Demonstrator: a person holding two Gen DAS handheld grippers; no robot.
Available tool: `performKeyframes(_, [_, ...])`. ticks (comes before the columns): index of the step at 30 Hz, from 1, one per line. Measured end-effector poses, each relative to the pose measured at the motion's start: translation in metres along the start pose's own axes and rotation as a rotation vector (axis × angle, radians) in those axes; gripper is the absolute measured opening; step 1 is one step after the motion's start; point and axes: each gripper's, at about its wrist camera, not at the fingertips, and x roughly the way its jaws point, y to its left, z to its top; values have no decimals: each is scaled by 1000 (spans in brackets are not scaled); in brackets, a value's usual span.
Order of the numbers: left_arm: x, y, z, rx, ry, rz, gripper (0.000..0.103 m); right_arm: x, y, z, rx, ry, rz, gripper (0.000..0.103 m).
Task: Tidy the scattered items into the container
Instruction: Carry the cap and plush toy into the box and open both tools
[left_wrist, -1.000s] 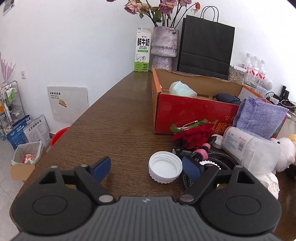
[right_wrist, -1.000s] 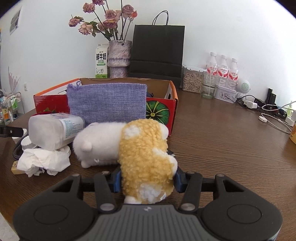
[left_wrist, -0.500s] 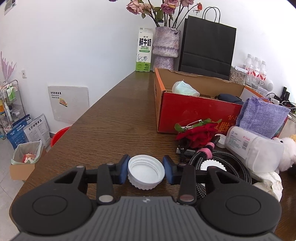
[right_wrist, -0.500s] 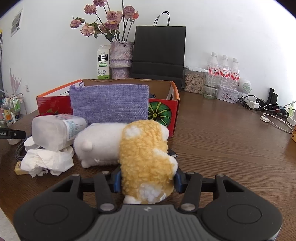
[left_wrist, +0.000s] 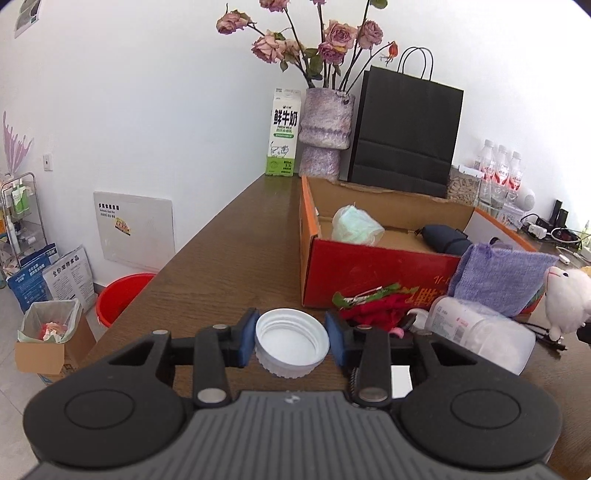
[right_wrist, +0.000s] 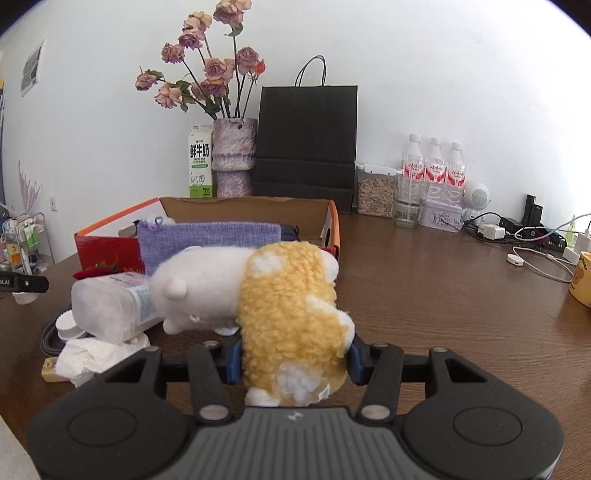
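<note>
My left gripper (left_wrist: 291, 343) is shut on a white jar lid (left_wrist: 291, 345) and holds it above the table, short of the red cardboard box (left_wrist: 369, 273). The box holds a pale crumpled mask (left_wrist: 354, 226) and a dark pouch (left_wrist: 445, 238). My right gripper (right_wrist: 293, 360) is shut on a yellow and white plush toy (right_wrist: 291, 314), lifted off the table; the toy also shows in the left wrist view (left_wrist: 567, 299). A purple woven pouch (left_wrist: 498, 280) leans on the box. A clear plastic jar (left_wrist: 480, 334), a red cloth rose (left_wrist: 373, 310) and crumpled tissue (right_wrist: 96, 356) lie before it.
A black cable (right_wrist: 51, 336) coils by the jar. A milk carton (left_wrist: 282, 136), a vase of dried roses (left_wrist: 325, 136) and a black paper bag (left_wrist: 406, 136) stand behind the box. Water bottles (right_wrist: 434, 173), chargers and cables (right_wrist: 535, 254) sit at the right.
My left gripper closed on the white lid and has lifted it off the table. My right gripper has raised the plush toy, so the view now looks over the box rim.
</note>
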Motion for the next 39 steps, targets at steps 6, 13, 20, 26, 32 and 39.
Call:
performKeyframes(6, [-6,-18,32,10,-102,-57,40,-8,-2,32,-27,-112,-5,50])
performKeyframes(13, [5,-44,73,32,-194,-117,40,9,-2,90,-40,-217,3,50])
performKeyframes(20, [40,-70,119,66,-178,-142,40,58,14,145,-29,-192,61,50])
performKeyframes(26, [75,-95,148,108,-150,-116,40,117,35,185,-21,-80,98,50])
performKeyframes(32, [123,-105,161,137,-93,-16,40,176,56,199,-66,63,83,50])
performKeyframes(39, [186,-101,154,136,90,54,40,227,71,185,-133,209,48,50])
